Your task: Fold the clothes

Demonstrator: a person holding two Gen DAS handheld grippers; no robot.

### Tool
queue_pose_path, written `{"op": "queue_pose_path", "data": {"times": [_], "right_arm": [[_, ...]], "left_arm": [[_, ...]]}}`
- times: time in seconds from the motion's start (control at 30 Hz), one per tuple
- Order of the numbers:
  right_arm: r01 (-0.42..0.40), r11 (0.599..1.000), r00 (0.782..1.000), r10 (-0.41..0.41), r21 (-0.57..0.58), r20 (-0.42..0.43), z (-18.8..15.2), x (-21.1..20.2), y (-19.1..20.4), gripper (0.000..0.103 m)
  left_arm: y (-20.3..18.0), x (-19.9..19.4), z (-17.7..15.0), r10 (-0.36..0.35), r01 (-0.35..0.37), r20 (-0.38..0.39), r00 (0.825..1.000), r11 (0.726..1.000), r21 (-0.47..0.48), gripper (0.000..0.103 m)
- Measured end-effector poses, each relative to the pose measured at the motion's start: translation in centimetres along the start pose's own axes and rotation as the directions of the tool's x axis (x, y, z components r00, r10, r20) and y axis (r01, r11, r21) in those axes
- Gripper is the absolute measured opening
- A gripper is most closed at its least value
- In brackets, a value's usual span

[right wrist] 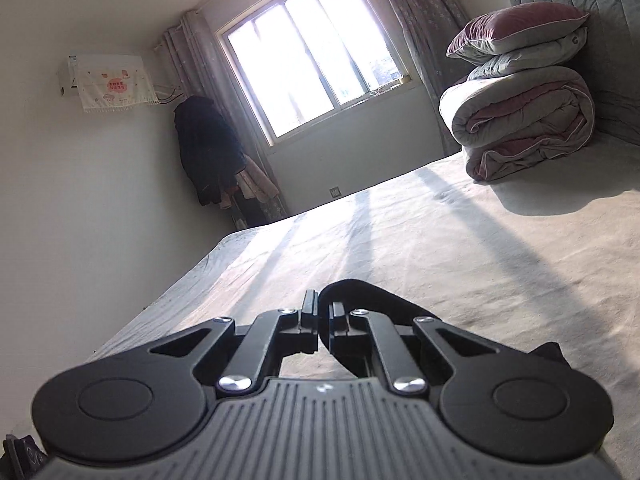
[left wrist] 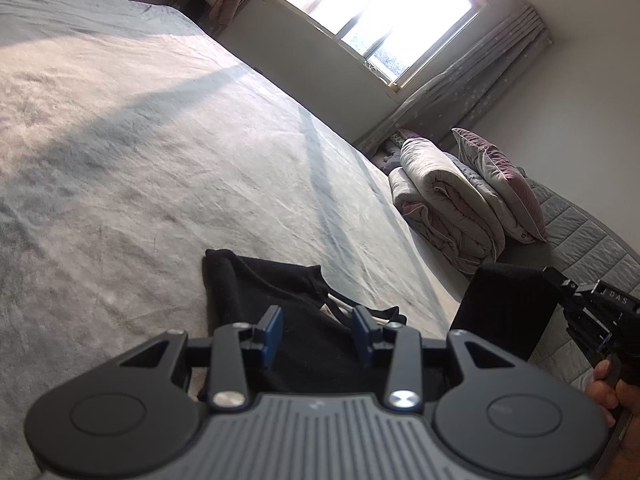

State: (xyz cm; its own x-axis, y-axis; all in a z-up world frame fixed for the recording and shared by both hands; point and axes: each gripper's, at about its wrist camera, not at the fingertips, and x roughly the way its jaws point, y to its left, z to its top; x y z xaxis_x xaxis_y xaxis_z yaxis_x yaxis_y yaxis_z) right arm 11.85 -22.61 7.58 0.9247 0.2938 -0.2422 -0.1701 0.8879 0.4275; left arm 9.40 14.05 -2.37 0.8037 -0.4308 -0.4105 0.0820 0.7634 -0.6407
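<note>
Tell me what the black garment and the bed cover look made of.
Black garment: soft matte knit or fleece, likely; it drapes limply and shows a fuzzy, unshiny surface.
Bed cover: pale plush or brushed fabric, probably; a fine nap and shallow creases catch the sunlight.

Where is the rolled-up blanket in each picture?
Left wrist view: the rolled-up blanket lies right of the middle, at the far end of the bed, with a pillow on it.
Right wrist view: the rolled-up blanket sits at the upper right, under the same pillow.
Shared landmark: the bright window, just left of the blanket in both views.
</note>
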Motion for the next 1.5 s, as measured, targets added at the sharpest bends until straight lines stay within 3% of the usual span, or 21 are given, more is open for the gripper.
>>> {"op": "queue_pose_path", "data": {"times": [0.17, 0.37, 0.47, 0.57, 0.63, 0.77, 0.87, 1.07, 1.2, 1.27, 1.33, 1.37, 1.4, 1.43, 1.5], "right_arm": [[-0.035, 0.997, 0.988, 0.025, -0.066, -0.154, -5.2, 2.2, 1.9, 0.006], [-0.054, 0.992, 0.939, 0.013, -0.111, -0.345, -11.8, 3.2, 2.5, 0.006], [-0.076, 0.992, 0.915, 0.031, -0.096, -0.403, -13.7, 2.8, 2.4, 0.015], [-0.097, 0.994, 0.912, 0.072, -0.042, -0.404, -14.2, 2.1, 1.9, 0.021], [-0.11, 0.994, 0.916, 0.104, 0.005, -0.388, -14.2, 1.6, 1.4, 0.037], [-0.123, 0.99, 0.926, 0.139, 0.069, -0.351, -14.0, 1.6, 0.9, 0.042], [-0.133, 0.99, 0.932, 0.141, 0.046, -0.334, -14.1, 2.4, 1.9, 0.044], [-0.337, 0.93, 0.873, 0.25, -0.148, -0.418, -15.0, 2.6, 6.5, 0.045], [-0.374, 0.903, 0.844, 0.237, -0.213, -0.48, -15.7, 2.7, 7.6, 0.045], [-0.345, 0.91, 0.853, 0.202, -0.228, -0.482, -15.2, 2.2, 7.3, 0.045], [-0.314, 0.918, 0.86, 0.167, -0.243, -0.482, -14.6, 1.8, 7.0, 0.045], [-0.299, 0.921, 0.864, 0.149, -0.251, -0.481, -14.3, 1.6, 6.8, 0.045], [-0.283, 0.924, 0.867, 0.131, -0.259, -0.481, -14.0, 1.4, 6.6, 0.045], [-0.239, 0.937, 0.878, 0.096, -0.255, -0.469, -13.4, 1.0, 5.8, 0.045], [-0.154, 0.96, 0.897, 0.035, -0.236, -0.44, -12.1, 0.1, 3.9, 0.045]], "left_arm": [[-0.2, 0.3, -0.1, -0.032, 0.032, -0.025, 0.999, 0.999, -0.006, 0.039], [-0.9, 1.2, -0.8, -0.043, 0.045, -0.084, 0.996, 0.999, 0.014, 0.039], [-0.9, 1.8, -1.2, -0.053, 0.053, -0.123, 0.991, 0.999, -0.004, 0.039], [-0.5, 2.6, -1.7, -0.106, 0.096, -0.173, 0.979, 0.993, -0.065, 0.042], [-0.2, 3.2, -2.0, -0.138, 0.117, -0.2, 0.97, 0.987, -0.113, 0.044], [1.0, 4.5, -2.2, -0.19, 0.137, -0.231, 0.954, 0.964, -0.23, 0.059], [2.1, 5.3, -2.4, -0.224, 0.143, -0.241, 0.944, 0.939, -0.313, 0.067], [3.8, 6.2, -2.7, -0.341, 0.202, -0.242, 0.908, 0.864, -0.46, 0.085], [3.4, 6.4, -3.0, -0.329, 0.192, -0.24, 0.913, 0.868, -0.458, 0.085], [2.9, 6.2, -3.1, -0.294, 0.173, -0.237, 0.926, 0.888, -0.427, 0.08], [2.0, 6.1, -2.9, -0.203, 0.109, -0.254, 0.946, 0.934, -0.34, 0.057], [1.5, 6.2, -2.9, -0.156, 0.077, -0.261, 0.953, 0.954, -0.289, 0.051], [0.9, 6.3, -2.9, -0.113, 0.049, -0.264, 0.958, 0.97, -0.238, 0.037], [0.3, 6.3, -2.9, -0.07, 0.021, -0.264, 0.962, 0.982, -0.186, 0.02], [-0.9, 6.4, -2.8, -0.008, -0.015, -0.248, 0.969, 0.996, -0.091, 0.005]]}}
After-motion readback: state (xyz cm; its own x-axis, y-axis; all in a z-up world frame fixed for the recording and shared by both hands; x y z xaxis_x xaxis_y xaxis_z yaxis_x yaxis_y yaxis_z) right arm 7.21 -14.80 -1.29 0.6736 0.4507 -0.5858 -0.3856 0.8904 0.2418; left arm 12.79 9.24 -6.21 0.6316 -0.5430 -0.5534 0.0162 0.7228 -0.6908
